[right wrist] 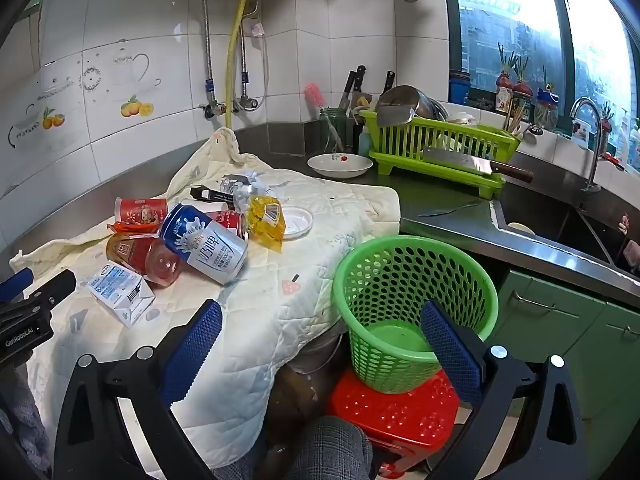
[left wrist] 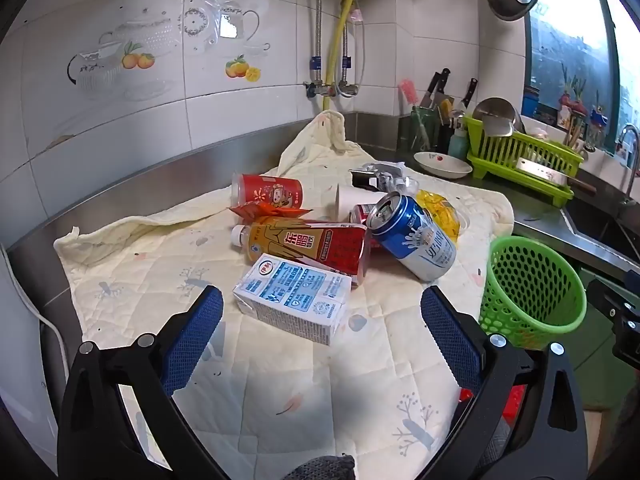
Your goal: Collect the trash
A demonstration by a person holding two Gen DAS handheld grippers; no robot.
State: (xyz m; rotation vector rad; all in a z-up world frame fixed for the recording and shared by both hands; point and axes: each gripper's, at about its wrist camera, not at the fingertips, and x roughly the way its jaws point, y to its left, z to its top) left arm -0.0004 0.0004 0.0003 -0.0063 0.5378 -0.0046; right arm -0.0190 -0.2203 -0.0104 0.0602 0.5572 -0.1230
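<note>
Currently, progress: none, green basket (right wrist: 416, 312) looks empty
left: milk carton (left wrist: 292, 298), cans, bottle on counter (right wrist: 460, 216)
tools: left tool (left wrist: 322, 312), right tool (right wrist: 320, 326) both apart, nothing held

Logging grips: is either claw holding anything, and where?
Nothing held: left claw and right claw are both open and empty.

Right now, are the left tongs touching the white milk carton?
Apart. In the left wrist view the left tongs stand open, and quilt shows between each blue pad and the white milk carton.
</note>
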